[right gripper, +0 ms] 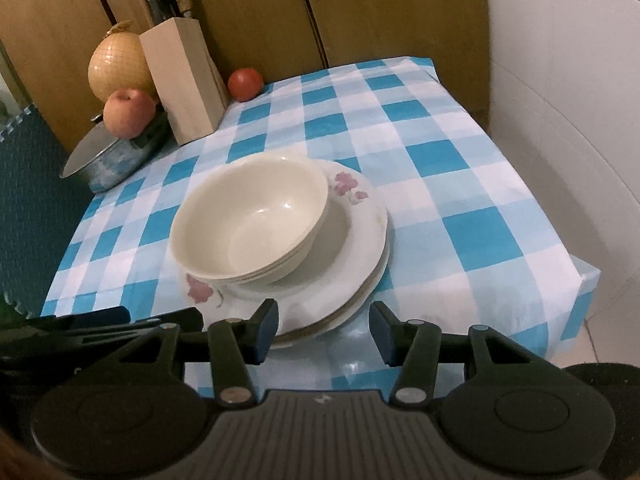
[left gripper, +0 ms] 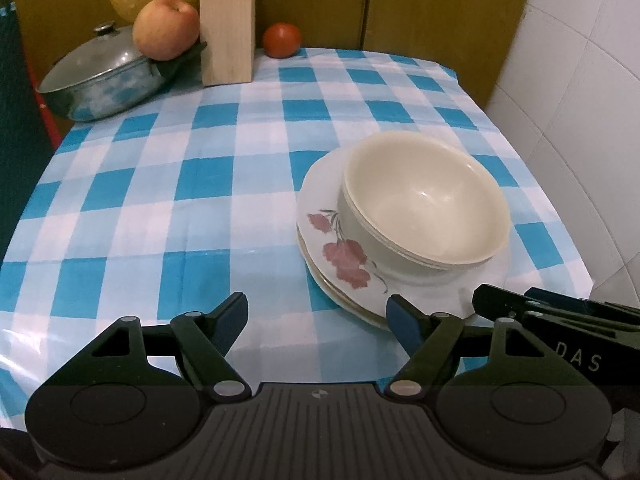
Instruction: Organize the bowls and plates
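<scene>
A stack of cream bowls (left gripper: 424, 208) (right gripper: 248, 220) sits nested on a stack of white plates with pink flowers (left gripper: 340, 256) (right gripper: 360, 240), on the blue checked tablecloth. My left gripper (left gripper: 318, 318) is open and empty, just in front of the plates, to their left. My right gripper (right gripper: 324, 330) is open and empty, its fingers on either side of the plates' near rim, not touching. The right gripper also shows in the left wrist view (left gripper: 552, 312), beside the plates.
At the back left stand a lidded metal pot (left gripper: 96, 80) (right gripper: 108, 156), an apple (left gripper: 166, 28) (right gripper: 129, 112), a netted melon (right gripper: 118, 64), a wooden knife block (left gripper: 228, 20) (right gripper: 182, 80) and a tomato (left gripper: 282, 39) (right gripper: 245, 84). A tiled wall (left gripper: 580, 100) borders the table's right edge.
</scene>
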A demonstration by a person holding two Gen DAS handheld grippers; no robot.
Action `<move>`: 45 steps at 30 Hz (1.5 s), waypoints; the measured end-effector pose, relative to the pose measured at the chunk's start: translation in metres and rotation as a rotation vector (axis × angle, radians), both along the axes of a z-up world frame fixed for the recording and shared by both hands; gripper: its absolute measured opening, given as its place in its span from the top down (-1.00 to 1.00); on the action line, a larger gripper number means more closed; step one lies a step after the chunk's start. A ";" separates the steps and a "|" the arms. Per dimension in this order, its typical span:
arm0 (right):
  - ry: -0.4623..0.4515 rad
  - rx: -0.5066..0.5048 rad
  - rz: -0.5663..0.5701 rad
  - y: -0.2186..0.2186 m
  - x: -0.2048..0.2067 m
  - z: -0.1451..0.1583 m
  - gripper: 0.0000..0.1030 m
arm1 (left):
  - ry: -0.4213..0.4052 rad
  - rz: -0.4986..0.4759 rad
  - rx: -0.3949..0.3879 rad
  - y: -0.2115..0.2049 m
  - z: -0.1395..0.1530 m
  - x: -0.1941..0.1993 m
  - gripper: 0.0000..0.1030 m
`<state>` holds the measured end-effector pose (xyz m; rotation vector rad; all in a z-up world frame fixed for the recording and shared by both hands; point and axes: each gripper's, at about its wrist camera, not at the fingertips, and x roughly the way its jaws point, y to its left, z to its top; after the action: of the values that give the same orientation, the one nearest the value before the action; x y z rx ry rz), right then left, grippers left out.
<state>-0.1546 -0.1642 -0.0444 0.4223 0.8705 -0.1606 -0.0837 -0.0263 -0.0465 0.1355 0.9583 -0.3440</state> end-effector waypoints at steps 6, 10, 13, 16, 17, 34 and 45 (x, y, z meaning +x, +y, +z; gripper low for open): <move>0.019 -0.001 0.004 0.003 -0.003 -0.002 0.08 | -0.020 -0.012 0.045 -0.003 -0.001 -0.007 -0.55; 0.020 0.002 0.003 0.004 -0.005 -0.002 0.08 | -0.018 -0.017 0.044 -0.002 0.000 -0.008 -0.55; 0.017 -0.001 0.004 0.005 -0.006 -0.001 0.08 | -0.020 -0.016 0.042 -0.001 0.001 -0.010 -0.55; 0.018 -0.004 0.007 0.007 -0.006 -0.001 0.08 | -0.017 -0.009 0.042 0.001 0.001 -0.011 -0.55; 0.020 -0.006 0.008 0.007 -0.006 -0.002 0.08 | -0.015 -0.010 0.043 0.001 0.001 -0.011 -0.54; 0.022 -0.008 0.008 0.008 -0.007 -0.001 0.08 | -0.023 -0.013 0.053 0.000 0.002 -0.014 -0.54; 0.019 -0.014 0.012 0.010 -0.010 0.000 0.08 | -0.034 -0.013 0.059 0.002 0.005 -0.017 -0.54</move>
<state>-0.1648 -0.1541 -0.0443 0.4028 0.8904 -0.1603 -0.1006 -0.0247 -0.0417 0.2009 0.9347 -0.3240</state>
